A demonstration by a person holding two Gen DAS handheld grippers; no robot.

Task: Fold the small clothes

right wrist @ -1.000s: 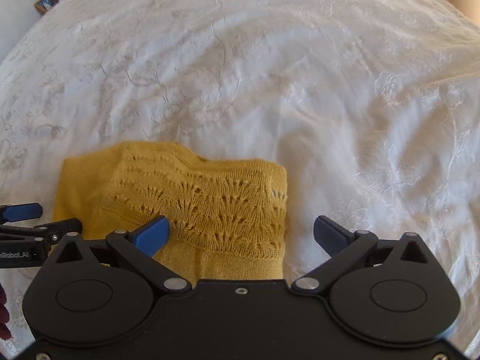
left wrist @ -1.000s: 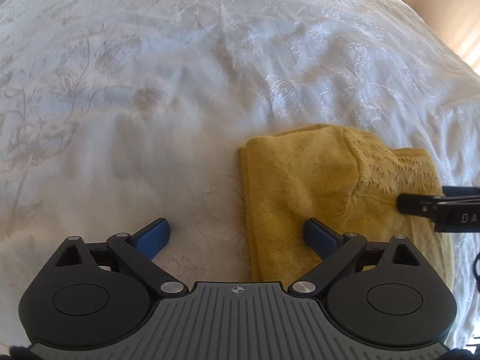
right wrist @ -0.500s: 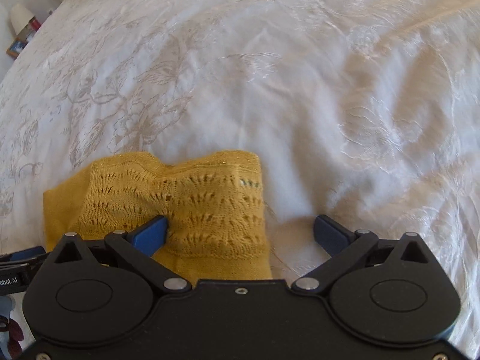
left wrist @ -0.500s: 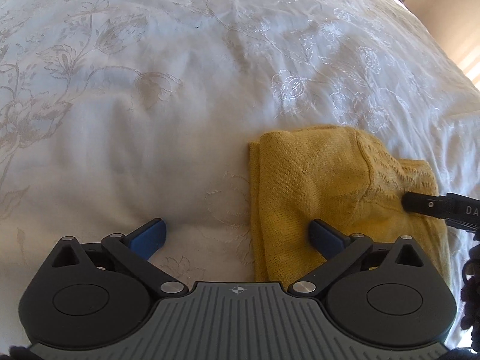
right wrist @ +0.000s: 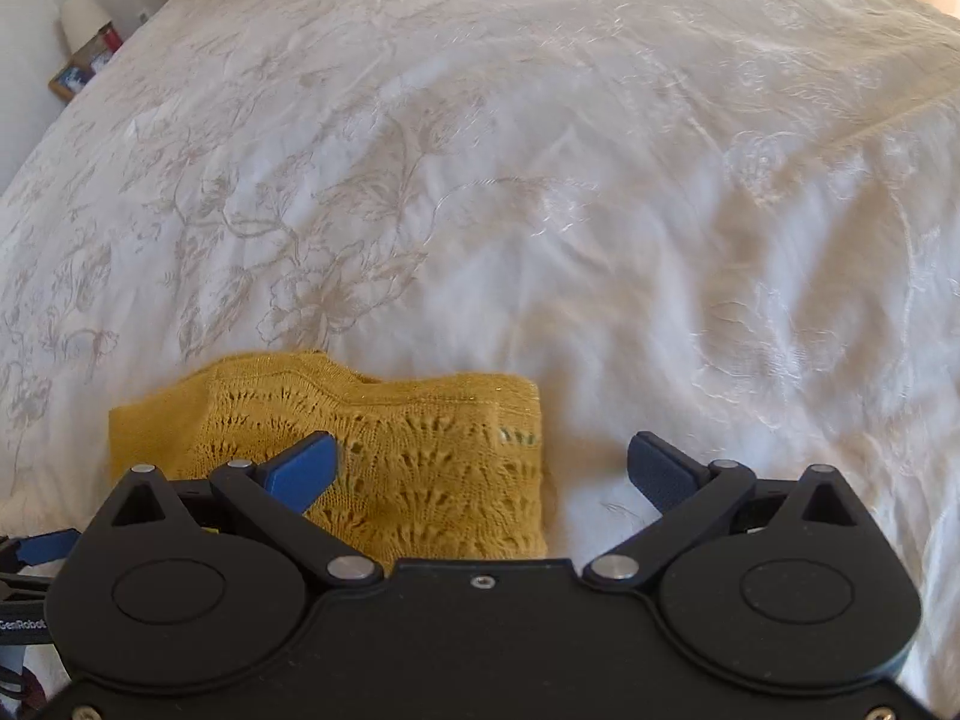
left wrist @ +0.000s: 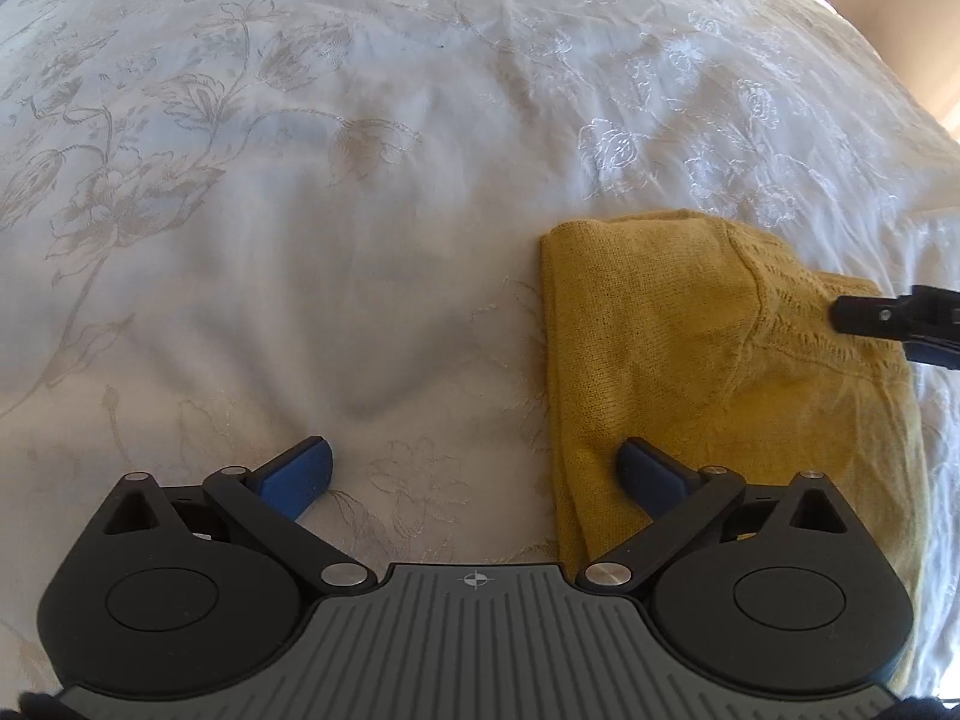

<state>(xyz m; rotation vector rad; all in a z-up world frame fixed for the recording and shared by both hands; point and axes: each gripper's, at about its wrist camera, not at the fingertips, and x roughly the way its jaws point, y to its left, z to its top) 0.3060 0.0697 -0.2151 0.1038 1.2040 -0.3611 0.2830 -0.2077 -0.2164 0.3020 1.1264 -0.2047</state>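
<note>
Mustard-yellow knit garment [left wrist: 690,360] folded into a compact rectangle, lying flat on a white bedspread [left wrist: 300,210] embroidered with pale flowers. In the left wrist view, at about 3 o'clock from centre, plain knit on the left part and lacy openwork on the right. In the right wrist view, same garment [right wrist: 420,450] at 7 o'clock, openwork panel uppermost, right edge straight and folded.

Left tool [left wrist: 474,471] spread wide, holding nothing; left blue finger [left wrist: 294,474] over bare bedspread, right blue finger [left wrist: 651,471] over the garment's near left part, contact with the knit impossible to judge. Left folded edge of the garment running between the two fingers.

Right tool [right wrist: 480,468] likewise spread wide, gripping nothing; left finger [right wrist: 303,468] over the openwork panel, right finger [right wrist: 663,468] over bare bedspread just beside the garment's right edge. Touching or hovering not clear.

Right tool also visible at 3 o'clock in the left wrist view, black tip over the garment's far right corner. Left tool's blue tip at 8 o'clock in the right wrist view.

Beyond the bed at 10 o'clock in the right wrist view, small items on a wooden surface [right wrist: 78,75], too blurred to name.
</note>
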